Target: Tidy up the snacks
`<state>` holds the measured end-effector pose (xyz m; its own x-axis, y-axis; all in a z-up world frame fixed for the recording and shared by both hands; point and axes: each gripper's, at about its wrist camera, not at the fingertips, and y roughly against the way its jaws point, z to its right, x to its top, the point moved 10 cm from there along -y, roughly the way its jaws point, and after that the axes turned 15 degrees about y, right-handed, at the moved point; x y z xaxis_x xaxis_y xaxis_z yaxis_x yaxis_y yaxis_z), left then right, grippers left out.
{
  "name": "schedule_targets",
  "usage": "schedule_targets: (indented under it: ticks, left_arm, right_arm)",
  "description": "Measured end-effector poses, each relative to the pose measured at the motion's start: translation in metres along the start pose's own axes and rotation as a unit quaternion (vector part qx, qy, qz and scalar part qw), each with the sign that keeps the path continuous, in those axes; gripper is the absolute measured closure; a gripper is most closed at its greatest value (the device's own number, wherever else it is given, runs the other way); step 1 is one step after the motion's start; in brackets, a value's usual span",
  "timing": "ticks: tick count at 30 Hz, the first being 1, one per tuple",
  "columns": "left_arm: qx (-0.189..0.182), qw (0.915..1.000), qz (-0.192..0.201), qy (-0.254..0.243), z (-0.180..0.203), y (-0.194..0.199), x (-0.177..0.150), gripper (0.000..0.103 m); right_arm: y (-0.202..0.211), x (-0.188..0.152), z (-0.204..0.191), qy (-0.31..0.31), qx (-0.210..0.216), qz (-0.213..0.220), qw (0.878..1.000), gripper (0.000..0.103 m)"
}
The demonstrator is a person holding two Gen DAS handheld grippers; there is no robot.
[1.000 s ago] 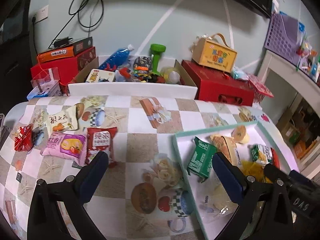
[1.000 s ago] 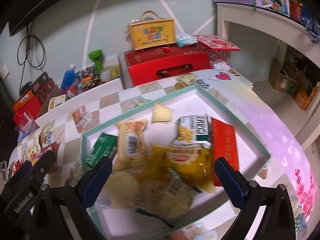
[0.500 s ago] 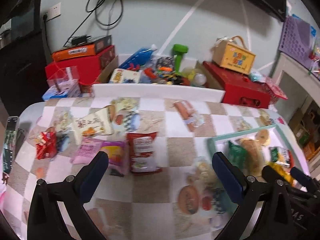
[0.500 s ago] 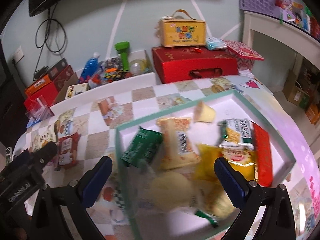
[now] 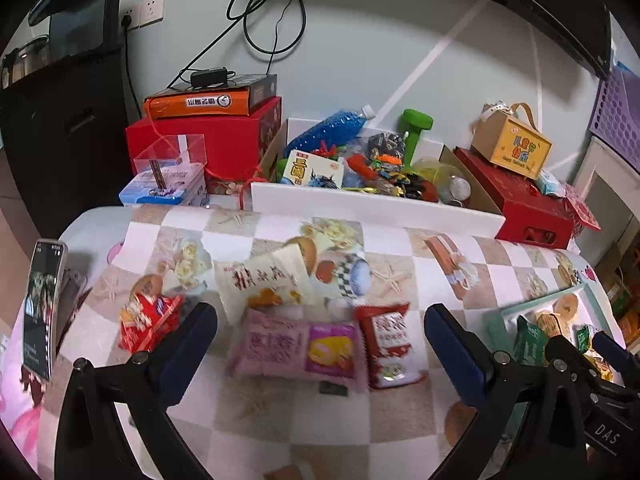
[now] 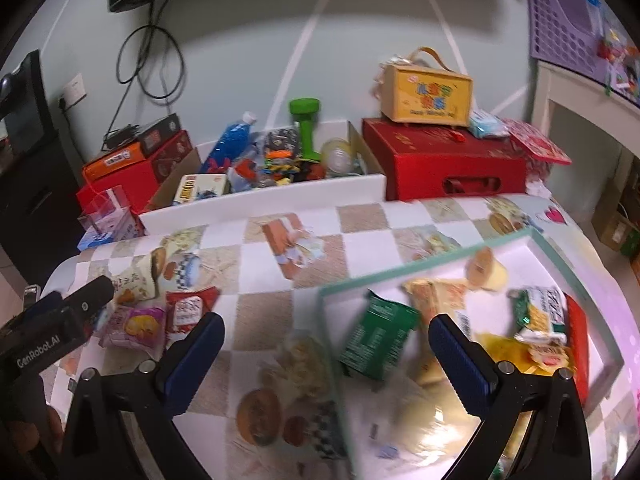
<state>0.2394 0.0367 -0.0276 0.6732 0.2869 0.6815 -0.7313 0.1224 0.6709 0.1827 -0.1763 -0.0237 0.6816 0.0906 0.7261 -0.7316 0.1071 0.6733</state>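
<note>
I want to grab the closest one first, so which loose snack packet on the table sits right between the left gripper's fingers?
The pink packet, centred before the open left gripper; the others lie beside or beyond.

Four snack packets (image 5: 295, 349) on the table, one tray (image 6: 436, 266).

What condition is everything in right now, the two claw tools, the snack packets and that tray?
left gripper: open, empty, above the loose packets.
right gripper: open, empty, over the tray's left edge.
pink snack packet: flat on the table, outside the tray.
red snack packet: flat on the table, beside the pink one.
tray: already holds several snacks.
green packet: in the tray, tilted.
phone: screen lit.
</note>
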Motion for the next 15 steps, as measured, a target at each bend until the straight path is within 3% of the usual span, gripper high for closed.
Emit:
schedule_targets:
  ticks: [7, 15]
  left_arm:
    - [0.004, 0.9996, 0.02, -0.02, -0.019, -0.005, 0.027, 0.0]
    - [0.018, 0.9991, 0.028, 0.026, -0.068, -0.012, 0.047, 0.0]
  right_arm:
    - [-0.019, 0.01, -0.049, 0.043, 0.028, 0.008, 0.999, 0.0]
    - [-0.043, 0.013, -0.087, 0.074, 0.047, 0.006, 0.996, 0.0]
